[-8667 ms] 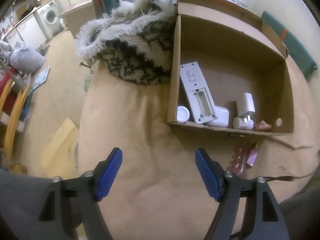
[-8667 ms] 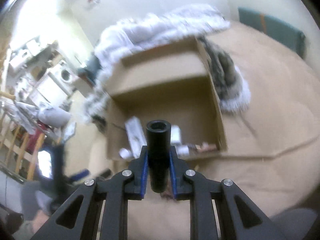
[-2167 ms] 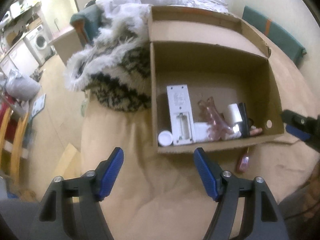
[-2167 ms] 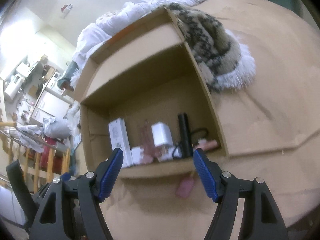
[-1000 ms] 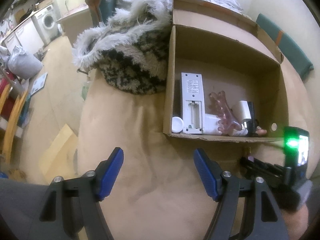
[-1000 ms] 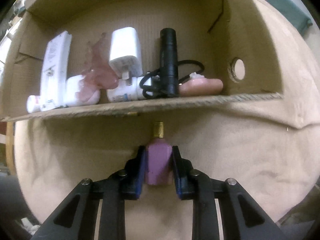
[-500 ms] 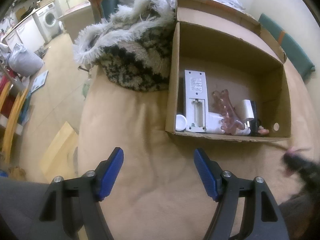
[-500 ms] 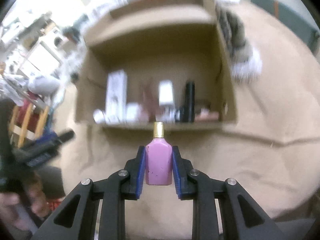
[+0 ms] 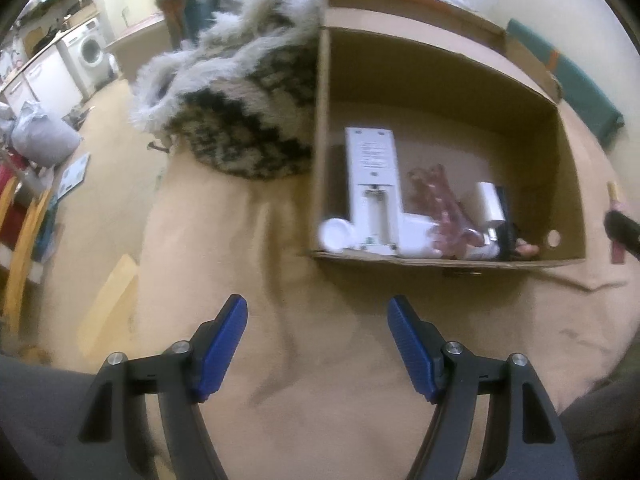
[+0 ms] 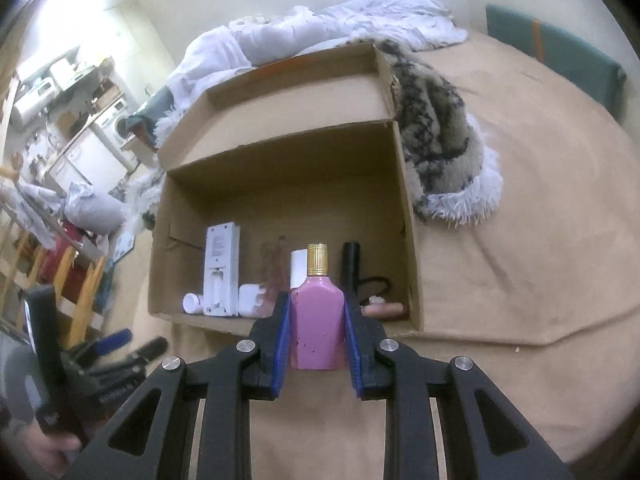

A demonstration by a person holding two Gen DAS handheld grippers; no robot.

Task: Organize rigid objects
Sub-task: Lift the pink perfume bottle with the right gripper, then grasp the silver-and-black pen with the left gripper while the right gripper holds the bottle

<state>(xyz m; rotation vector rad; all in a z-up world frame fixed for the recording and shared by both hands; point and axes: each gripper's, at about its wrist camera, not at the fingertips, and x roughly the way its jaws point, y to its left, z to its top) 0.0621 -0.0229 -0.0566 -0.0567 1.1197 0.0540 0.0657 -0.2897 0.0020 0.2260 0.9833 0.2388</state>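
Bottle (image 10: 318, 320), clamped upright in the right gripper (image 10: 318, 330) before the box (image 10: 280, 168), should be lowered gently into a free gap, while the left gripper (image 9: 316, 344) is held apart, empty.

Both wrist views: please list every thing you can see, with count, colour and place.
Open cardboard box: one, brown, on the tan bed cover.
White remote control: one, in the box, left.
Small white round bottle: one, left of the remote.
White plug adapter: one, mid box.
Clear pink plastic piece: one, beside the remote.
Black cylinder torch: one, right in the box.
Furry black-and-white blanket: one, against the box.
Pink glass bottle with gold cap: one, in the right gripper.
Left gripper: open, empty.
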